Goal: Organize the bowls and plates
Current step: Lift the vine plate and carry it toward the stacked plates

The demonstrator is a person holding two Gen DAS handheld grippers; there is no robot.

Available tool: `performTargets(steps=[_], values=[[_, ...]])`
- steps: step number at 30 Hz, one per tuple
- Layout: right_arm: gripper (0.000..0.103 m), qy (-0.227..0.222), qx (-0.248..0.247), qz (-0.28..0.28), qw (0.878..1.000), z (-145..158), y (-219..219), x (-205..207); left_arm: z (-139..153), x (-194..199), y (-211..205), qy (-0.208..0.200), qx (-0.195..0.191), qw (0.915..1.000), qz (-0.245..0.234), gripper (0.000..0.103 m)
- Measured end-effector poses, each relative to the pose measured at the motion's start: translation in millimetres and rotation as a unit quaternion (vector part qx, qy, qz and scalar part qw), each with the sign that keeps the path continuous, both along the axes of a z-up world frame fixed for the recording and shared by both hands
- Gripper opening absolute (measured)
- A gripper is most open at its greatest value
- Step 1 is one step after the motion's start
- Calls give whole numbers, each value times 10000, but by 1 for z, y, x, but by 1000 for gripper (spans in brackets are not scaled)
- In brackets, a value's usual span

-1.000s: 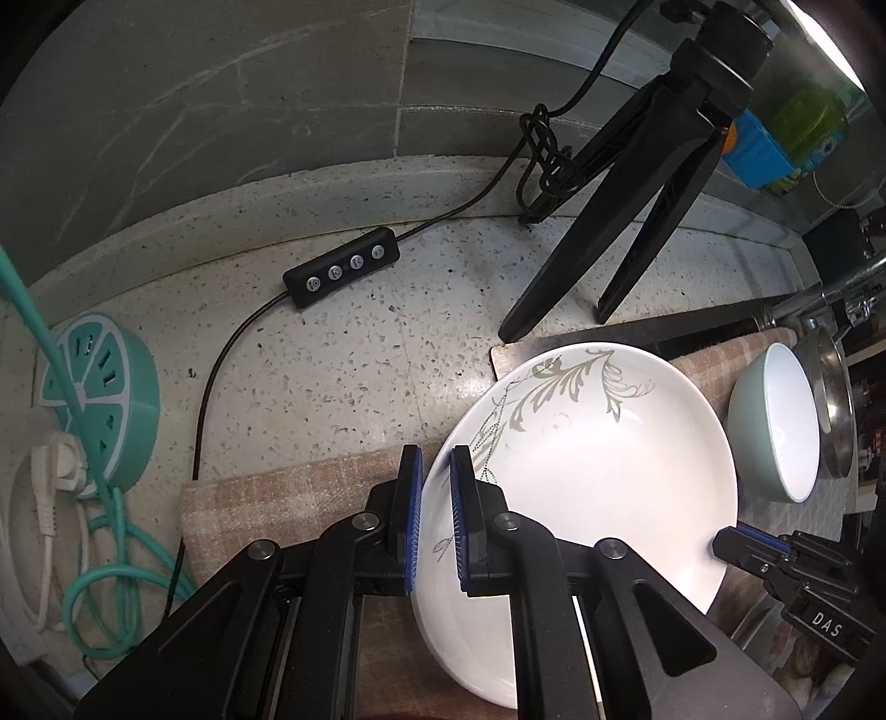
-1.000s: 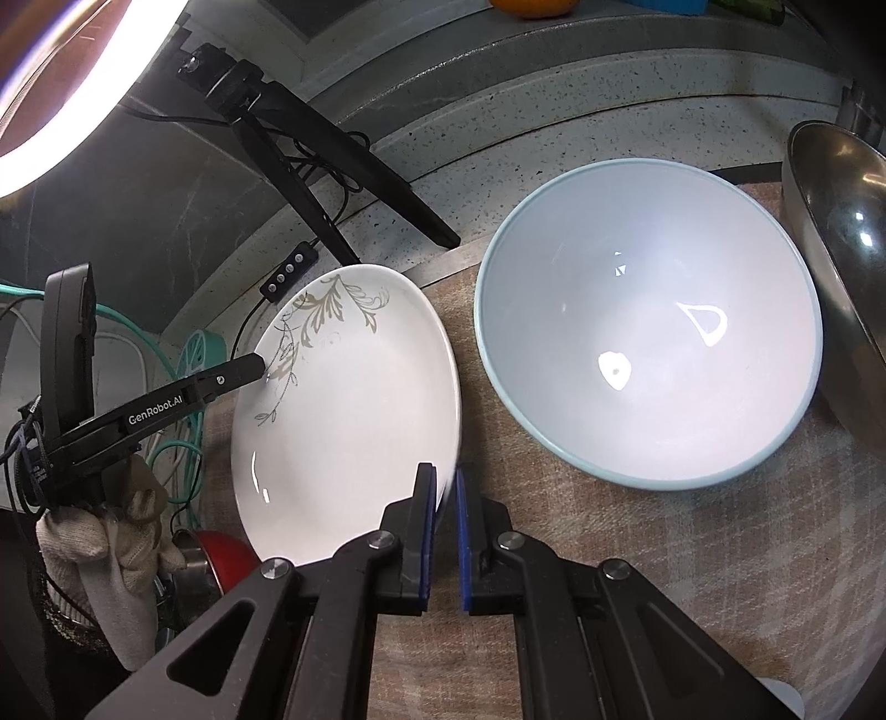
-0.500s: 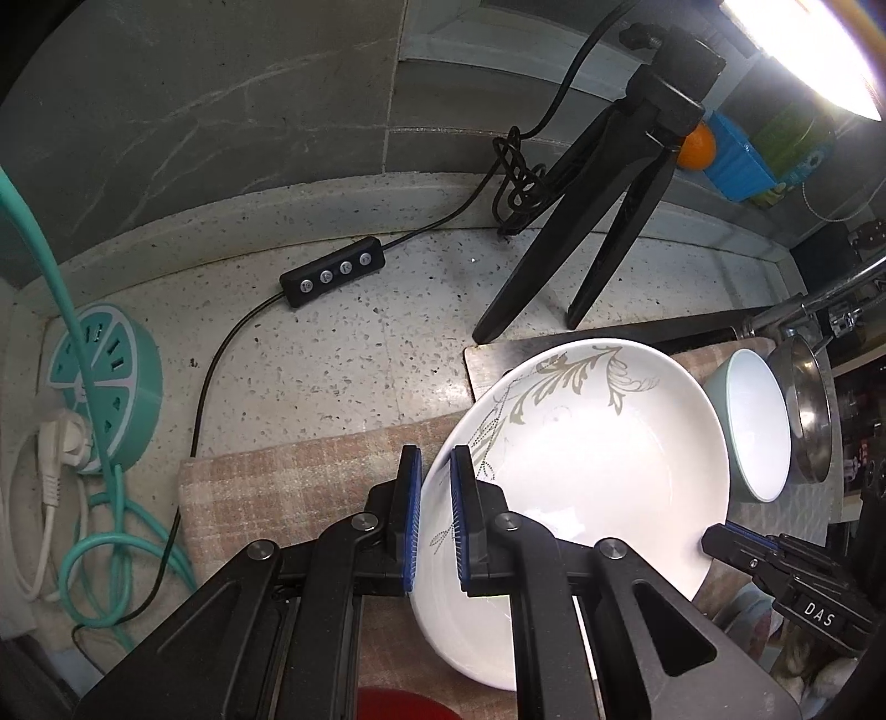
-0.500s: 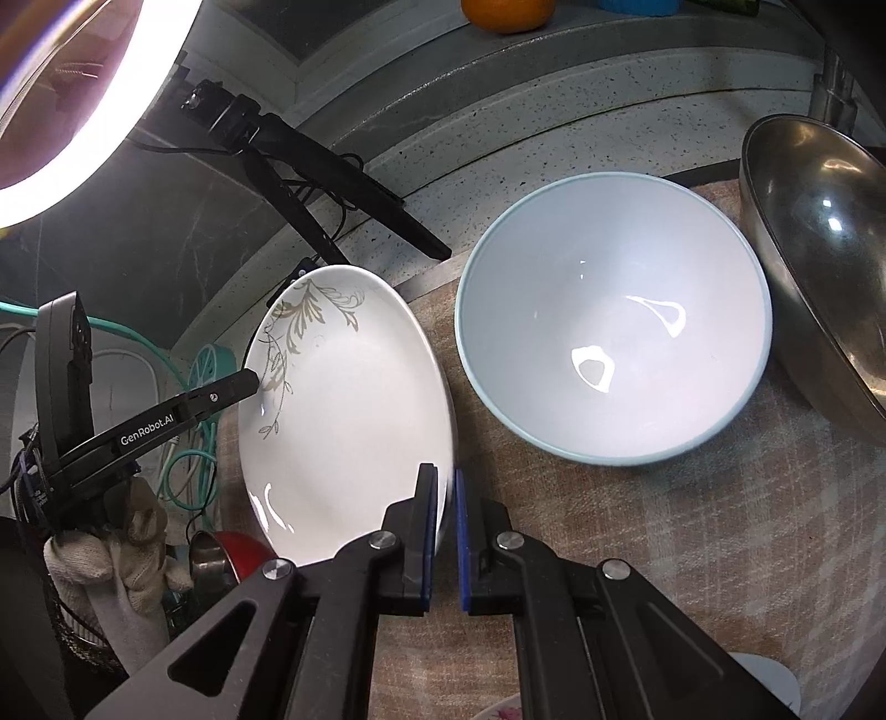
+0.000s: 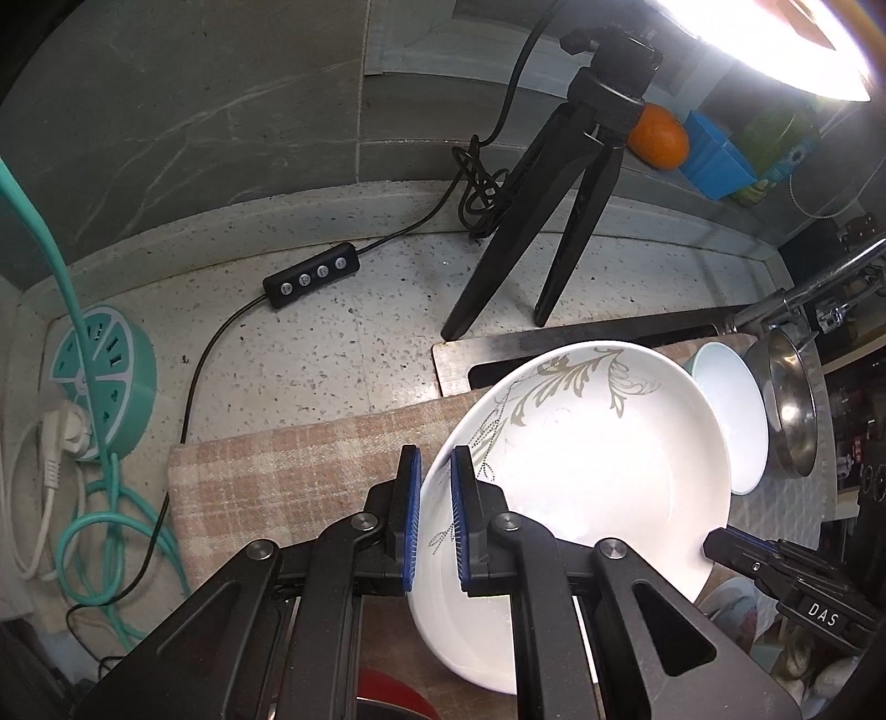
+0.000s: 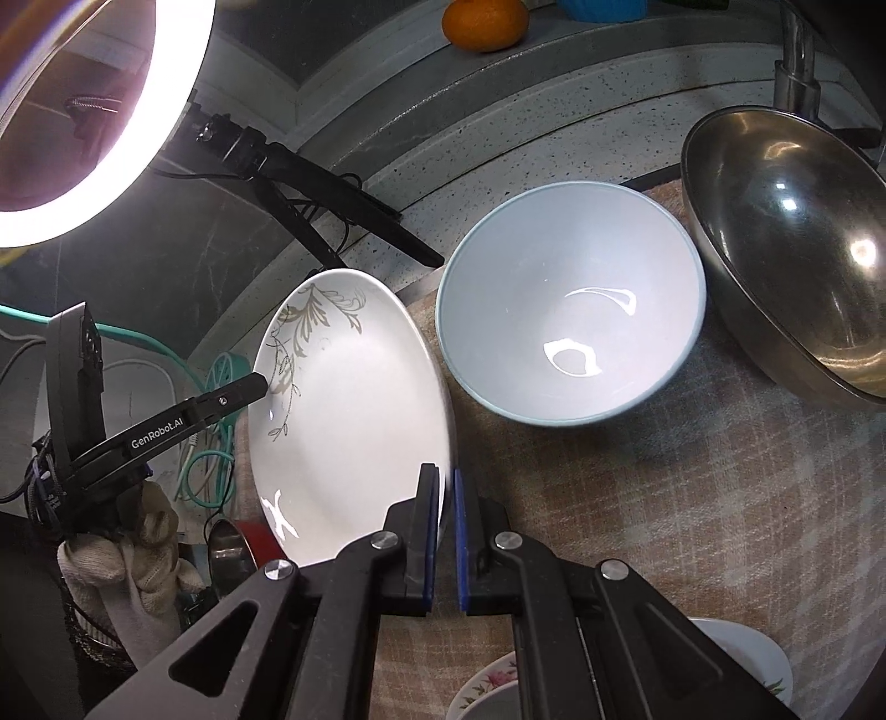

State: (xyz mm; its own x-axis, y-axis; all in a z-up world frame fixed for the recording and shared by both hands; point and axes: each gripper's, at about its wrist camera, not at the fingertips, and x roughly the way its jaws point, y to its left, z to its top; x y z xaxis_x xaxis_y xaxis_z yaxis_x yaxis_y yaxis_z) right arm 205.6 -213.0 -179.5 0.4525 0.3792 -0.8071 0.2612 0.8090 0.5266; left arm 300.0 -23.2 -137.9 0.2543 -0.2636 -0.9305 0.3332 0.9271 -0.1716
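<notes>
A white plate with a grey leaf pattern [image 5: 598, 471] is held between both grippers above a checked cloth [image 5: 288, 476]. My left gripper [image 5: 434, 520] is shut on the plate's left rim. My right gripper [image 6: 447, 531] is shut on the opposite rim; the plate [image 6: 354, 421] is tilted in that view. A pale blue bowl [image 6: 570, 315] stands on the cloth to the right of the plate, also seen in the left wrist view [image 5: 731, 410]. A steel bowl [image 6: 797, 243] leans beside it.
A black tripod [image 5: 554, 221] and cable controller [image 5: 310, 274] stand on the speckled counter [image 5: 332, 343]. A teal power hub [image 5: 99, 376] lies at left. An orange [image 6: 484, 22] sits on the back ledge. Flowered dishes [image 6: 487, 692] and a red item [image 5: 393, 698] lie below.
Both grippers have lifted the plate and pulled back from the counter, tilting it more. The bowls look smaller and farther away. Both grips are unchanged.
</notes>
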Motion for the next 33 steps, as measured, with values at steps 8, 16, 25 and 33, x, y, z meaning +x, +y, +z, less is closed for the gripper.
performTargets(steps=[8, 16, 25, 33], values=[[5, -61, 67, 38, 10000, 6, -1, -3, 9, -13, 1, -43, -20, 10000, 20, 9], [5, -125, 77, 84, 9999, 9, -2, -9, 9, -23, 0, -37, -32, 10000, 48, 9], [5, -168, 81, 42, 9998, 14, -8, -14, 11, -32, -8, 4, -69, 10000, 10, 9], [5, -128, 175, -45, 9998, 9, -18, -26, 18, -42, -21, -53, -40, 10000, -62, 9]])
